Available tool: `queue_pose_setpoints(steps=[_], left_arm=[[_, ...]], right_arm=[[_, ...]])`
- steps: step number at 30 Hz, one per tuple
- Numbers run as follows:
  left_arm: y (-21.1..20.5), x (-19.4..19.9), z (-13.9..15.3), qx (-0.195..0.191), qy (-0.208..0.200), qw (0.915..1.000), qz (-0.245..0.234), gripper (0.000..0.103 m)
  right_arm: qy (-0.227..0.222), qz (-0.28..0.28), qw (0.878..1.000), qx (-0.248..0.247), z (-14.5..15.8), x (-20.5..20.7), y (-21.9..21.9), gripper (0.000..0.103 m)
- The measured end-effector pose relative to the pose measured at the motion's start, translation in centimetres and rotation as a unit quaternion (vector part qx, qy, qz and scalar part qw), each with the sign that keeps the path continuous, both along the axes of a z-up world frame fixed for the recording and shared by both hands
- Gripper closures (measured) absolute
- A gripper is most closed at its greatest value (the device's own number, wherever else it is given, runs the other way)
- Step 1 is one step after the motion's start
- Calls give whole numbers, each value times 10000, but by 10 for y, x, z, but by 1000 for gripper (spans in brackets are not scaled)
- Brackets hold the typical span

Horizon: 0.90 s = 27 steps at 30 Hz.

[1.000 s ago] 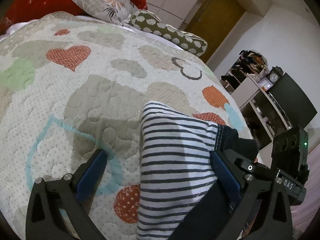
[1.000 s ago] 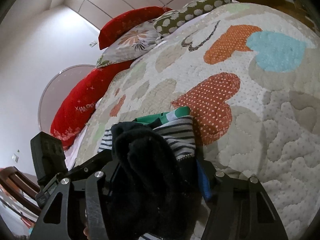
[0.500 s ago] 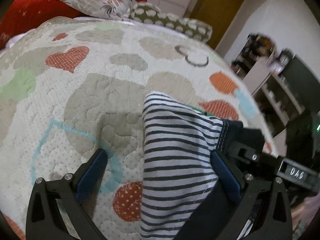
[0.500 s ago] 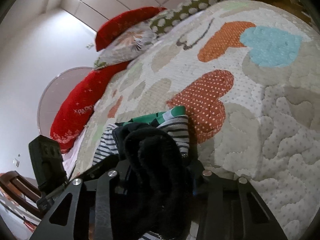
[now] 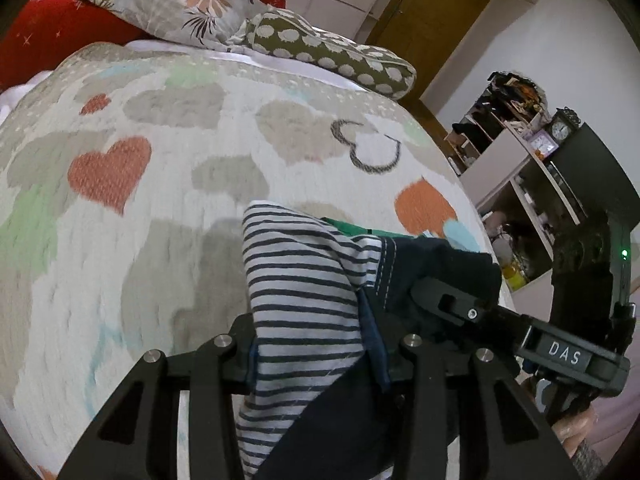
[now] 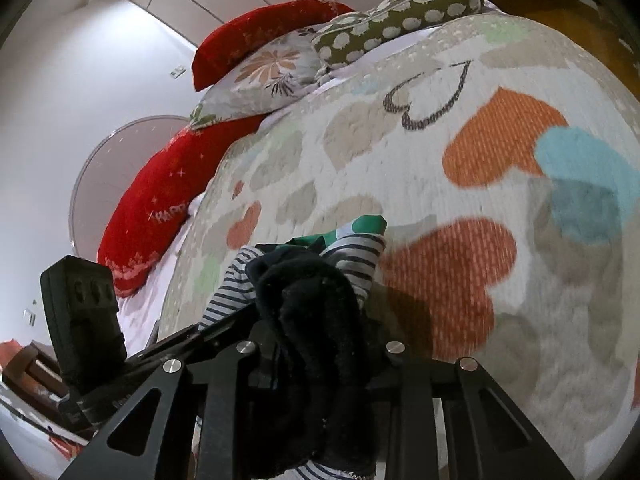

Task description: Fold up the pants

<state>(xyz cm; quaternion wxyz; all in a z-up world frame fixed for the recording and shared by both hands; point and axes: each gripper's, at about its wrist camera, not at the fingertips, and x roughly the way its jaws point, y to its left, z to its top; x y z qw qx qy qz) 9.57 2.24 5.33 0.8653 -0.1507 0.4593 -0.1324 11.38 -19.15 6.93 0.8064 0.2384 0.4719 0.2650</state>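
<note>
The pants are white with dark stripes, a dark navy part and a green patch. They are held up over the heart-patterned quilt. My left gripper is shut on the striped cloth. My right gripper is shut on the bunched dark part of the pants; its body also shows in the left wrist view, close beside the left one. The striped cloth and green patch show past the right fingers.
Pillows lie at the head of the bed: red, floral, green spotted. Shelves with a clock and a dark cabinet stand beyond the bed's right edge. A wooden door is behind.
My left gripper has shut on the striped cloth; it was open around it before. Both grippers have lifted the pants off the quilt. The right gripper stayed shut.
</note>
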Motion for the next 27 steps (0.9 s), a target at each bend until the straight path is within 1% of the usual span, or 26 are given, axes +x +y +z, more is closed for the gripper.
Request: queue_pose_setpoints(steps=[2, 5, 6, 7, 8, 9, 11, 13, 15, 16, 18, 19, 21, 22, 23, 24, 25, 26, 27], left_arm=[[1, 12, -2, 106, -9, 9999, 17, 62], [6, 34, -15, 149, 145, 9997, 110, 62], [9, 39, -20, 143, 202, 9996, 155, 60], [10, 42, -24, 128, 242, 9994, 194, 54], [13, 45, -29, 96, 282, 9993, 232, 50], [15, 46, -33, 54, 314, 9991, 279, 43], [17, 46, -38, -48, 321, 9989, 332, 40], [19, 43, -38, -122, 345, 9986, 374, 39], [21, 39, -32, -168, 418, 9981, 419, 39], [23, 34, -27, -182, 404, 9978, 490, 39], [27, 20, -10, -94, 174, 9978, 630, 39], [28, 13, -4, -42, 77, 9977, 668, 39], [29, -1, 6, 6, -59, 9971, 764, 39], [30, -7, 9, -25, -96, 9969, 777, 39], [29, -12, 10, -63, -122, 9969, 769, 39], [26, -17, 9, -88, -132, 9972, 728, 39], [24, -20, 7, -91, -120, 9976, 672, 39], [18, -22, 0, -56, -58, 9983, 578, 39], [13, -22, -7, -2, 36, 9986, 532, 39]], right_arm=[[4, -69, 10000, -2, -2, 13, 3, 74], [12, -122, 9999, -58, -6, 30, 8, 74], [15, -147, 9998, -128, -9, 36, 10, 74], [23, -161, 9997, -188, -12, 39, 12, 73], [41, -180, 9994, -281, -17, 44, 13, 73], [53, -191, 9992, -333, -21, 47, 13, 73], [117, -271, 9988, -393, -31, 53, 11, 66], [224, -368, 9989, -166, -41, 56, 4, 64], [302, -386, 9988, 3, -43, 57, -1, 62], [339, -373, 9987, 11, -40, 56, -2, 60], [289, -443, 9986, 19, -30, 51, -7, 58], [138, -522, 9985, 20, -21, 45, -11, 58], [-205, -725, 9970, -171, -6, 32, -17, 57], [-401, -896, 9947, -312, 3, 24, -19, 58], [-544, -1027, 9927, -320, 11, 17, -23, 62], [-604, -1155, 9913, -178, 16, 9, -28, 65], [-604, -1215, 9907, -62, 19, 6, -31, 70], [-591, -1219, 9907, 93, 20, 3, -33, 74], [-529, -1089, 9921, 317, 19, 0, -31, 75]])
